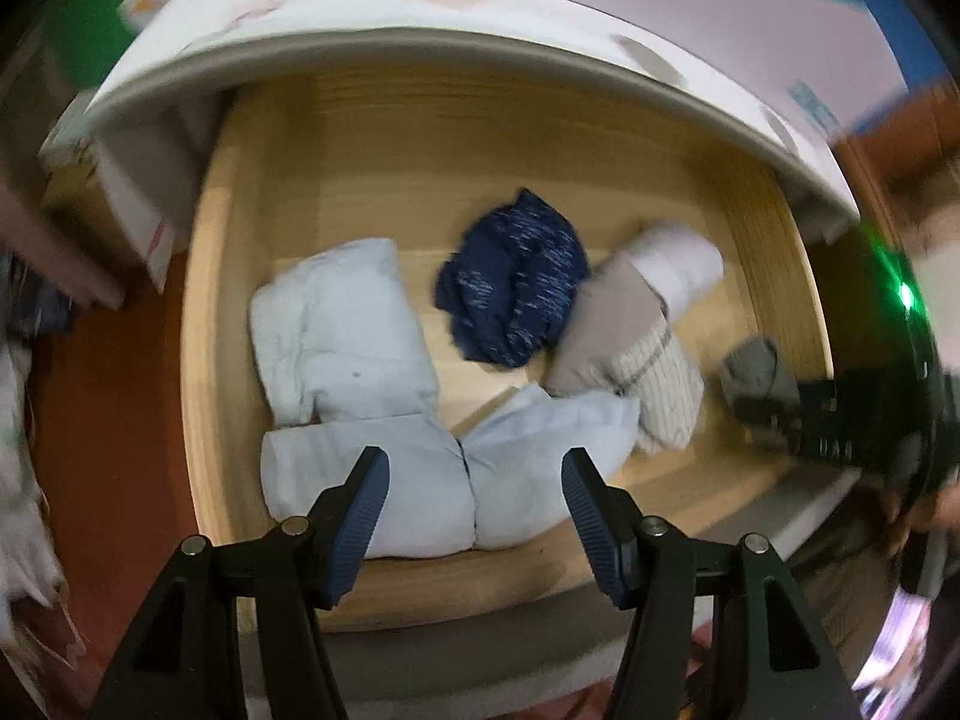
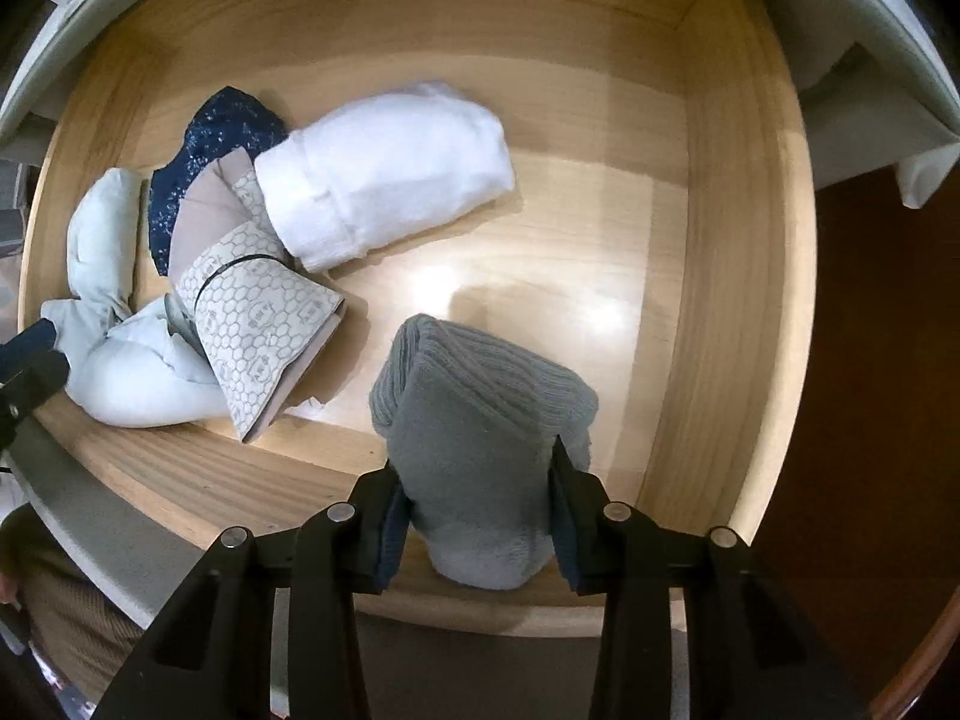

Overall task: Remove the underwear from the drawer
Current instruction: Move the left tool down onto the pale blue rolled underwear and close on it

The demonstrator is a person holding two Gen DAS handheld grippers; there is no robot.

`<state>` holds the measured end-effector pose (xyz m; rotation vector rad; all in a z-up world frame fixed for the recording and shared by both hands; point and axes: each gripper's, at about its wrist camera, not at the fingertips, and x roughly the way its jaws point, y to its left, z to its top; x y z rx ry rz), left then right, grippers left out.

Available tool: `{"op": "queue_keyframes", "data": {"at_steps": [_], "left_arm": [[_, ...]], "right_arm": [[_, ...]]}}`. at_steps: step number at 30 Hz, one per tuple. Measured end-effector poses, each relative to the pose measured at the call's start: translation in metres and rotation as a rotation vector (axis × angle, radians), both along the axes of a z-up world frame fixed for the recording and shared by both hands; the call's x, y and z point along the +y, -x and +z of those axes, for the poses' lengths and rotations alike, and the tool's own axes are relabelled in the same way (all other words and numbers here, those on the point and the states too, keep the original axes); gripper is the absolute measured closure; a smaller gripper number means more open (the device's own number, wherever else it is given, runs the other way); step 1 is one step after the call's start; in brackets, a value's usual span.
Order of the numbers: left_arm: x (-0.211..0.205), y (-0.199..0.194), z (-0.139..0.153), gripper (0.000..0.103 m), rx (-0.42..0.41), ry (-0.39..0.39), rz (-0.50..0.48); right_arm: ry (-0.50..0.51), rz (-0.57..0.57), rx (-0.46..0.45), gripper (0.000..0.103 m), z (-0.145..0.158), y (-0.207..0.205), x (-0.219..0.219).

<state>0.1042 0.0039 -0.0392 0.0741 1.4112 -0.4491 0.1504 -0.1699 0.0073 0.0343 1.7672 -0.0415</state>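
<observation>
Clothes crowd my wooden drawer (image 2: 738,276), a white roll (image 2: 384,174) left of the grey folded underwear (image 2: 480,420) clamped lengthwise in my right gripper (image 2: 480,516), while my left gripper (image 1: 474,498) gapes over pale-blue bundles (image 1: 342,330).

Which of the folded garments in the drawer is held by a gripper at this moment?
The grey ribbed bundle. The right gripper is shut on it, pads pressing both its sides. The white roll, the dark blue piece and the pale blue ones lie untouched.
</observation>
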Motion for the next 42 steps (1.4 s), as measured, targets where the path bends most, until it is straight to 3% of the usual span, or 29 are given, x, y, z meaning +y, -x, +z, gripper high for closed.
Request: {"op": "queue_keyframes", "data": {"at_steps": [6, 14, 20, 25, 31, 42], "left_arm": [[-0.019, 0.001, 0.005, 0.038, -0.018, -0.069, -0.176], [-0.053, -0.007, -0.011, 0.032, 0.112, -0.122, -0.315], [-0.069, -0.014, -0.037, 0.032, 0.191, -0.19, -0.324], [-0.076, -0.016, -0.052, 0.03, 0.193, -0.243, -0.312], [-0.075, -0.022, -0.061, 0.028, 0.219, -0.262, -0.229], [-0.092, -0.009, -0.073, 0.029, 0.193, -0.346, -0.212]], "right_arm": [[-0.027, -0.032, -0.016, 0.066, 0.006, 0.003, -0.011], [-0.039, -0.074, -0.027, 0.066, 0.013, -0.003, -0.019], [-0.036, -0.074, -0.039, 0.066, 0.014, 0.002, -0.017], [-0.047, -0.077, -0.051, 0.066, 0.021, 0.009, -0.018], [-0.063, -0.086, -0.052, 0.065, 0.016, 0.011, -0.02], [-0.086, -0.097, -0.066, 0.065, 0.023, 0.013, -0.019]]}}
